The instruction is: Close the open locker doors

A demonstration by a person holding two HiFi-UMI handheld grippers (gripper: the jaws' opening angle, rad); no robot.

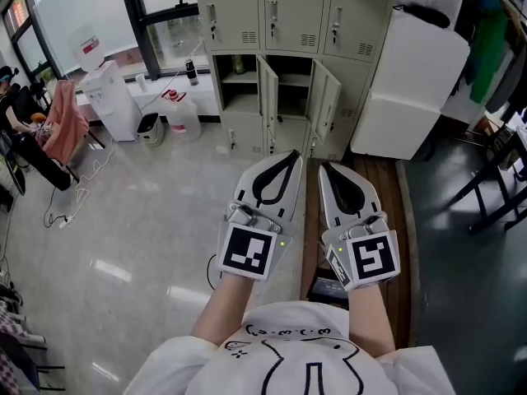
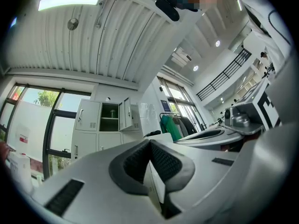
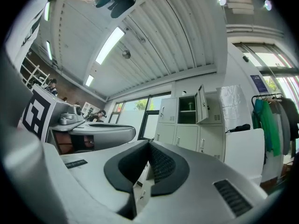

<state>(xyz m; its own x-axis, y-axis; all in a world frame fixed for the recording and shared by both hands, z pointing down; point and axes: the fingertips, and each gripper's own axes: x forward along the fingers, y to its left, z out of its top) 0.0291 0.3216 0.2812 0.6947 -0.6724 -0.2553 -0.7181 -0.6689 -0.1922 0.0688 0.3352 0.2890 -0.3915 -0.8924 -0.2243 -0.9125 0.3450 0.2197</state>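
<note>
A beige locker cabinet [image 1: 272, 23] stands across the room, well beyond both grippers. Two middle-row doors hang open: one door [image 1: 268, 97] beside the left compartment [image 1: 239, 85], another door [image 1: 326, 101] beside the middle compartment [image 1: 292, 89]. My left gripper [image 1: 290, 156] and right gripper [image 1: 325, 168] are held side by side and point at the cabinet, both shut with nothing in them. The left gripper view has the shut left gripper [image 2: 149, 141] and an open compartment [image 2: 110, 117]. The right gripper view has the shut right gripper [image 3: 148, 143] and an open door [image 3: 202, 104].
A wooden bench [image 1: 362, 212] runs under the right gripper toward the lockers. A large white box [image 1: 412, 81] stands right of the cabinet, with clothes [image 1: 487, 39] hanging behind it. A water dispenser [image 1: 107, 97] and a jug [image 1: 183, 118] stand on the left, near chairs.
</note>
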